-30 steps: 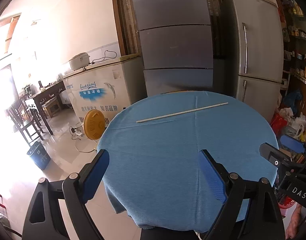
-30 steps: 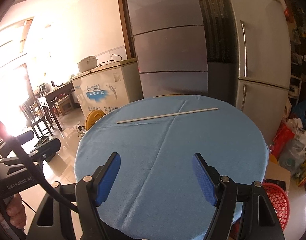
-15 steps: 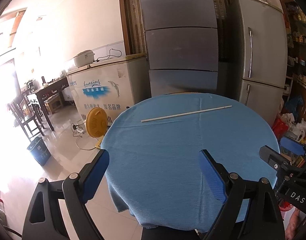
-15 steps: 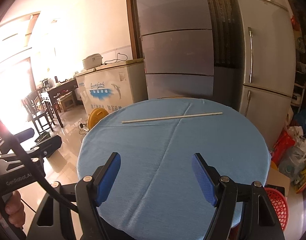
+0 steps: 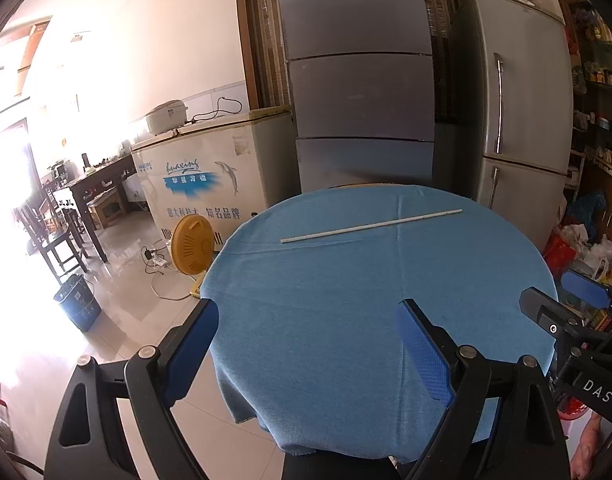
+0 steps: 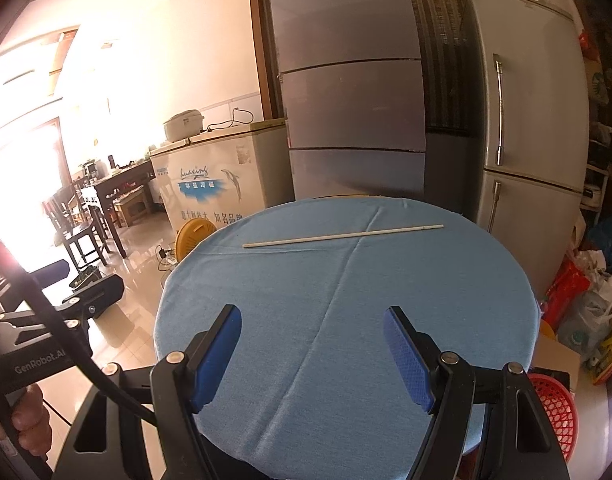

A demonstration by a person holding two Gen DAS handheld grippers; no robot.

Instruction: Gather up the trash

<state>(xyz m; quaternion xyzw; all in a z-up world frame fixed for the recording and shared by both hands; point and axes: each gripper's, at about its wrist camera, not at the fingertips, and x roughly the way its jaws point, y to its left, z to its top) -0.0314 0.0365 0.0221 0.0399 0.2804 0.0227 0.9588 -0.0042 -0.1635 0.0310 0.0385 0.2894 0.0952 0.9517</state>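
A long thin white stick [image 5: 372,225] lies across the far part of a round table with a blue cloth [image 5: 346,304]; it also shows in the right wrist view [image 6: 343,235]. My left gripper [image 5: 308,344] is open and empty, held over the table's near left edge, well short of the stick. My right gripper [image 6: 312,350] is open and empty above the near part of the table [image 6: 446,300]. Each gripper shows at the edge of the other's view.
A blue waste bin [image 5: 78,302] stands on the floor at left. A red basket [image 6: 556,404] sits on the floor at right, beside bags. A yellow fan [image 5: 193,245], a chest freezer [image 5: 209,172] and two fridges [image 5: 518,120] stand beyond the table.
Both views have shifted slightly right and tilted up; the table and stick sit a little lower in the frames. Both grippers stay open and empty.
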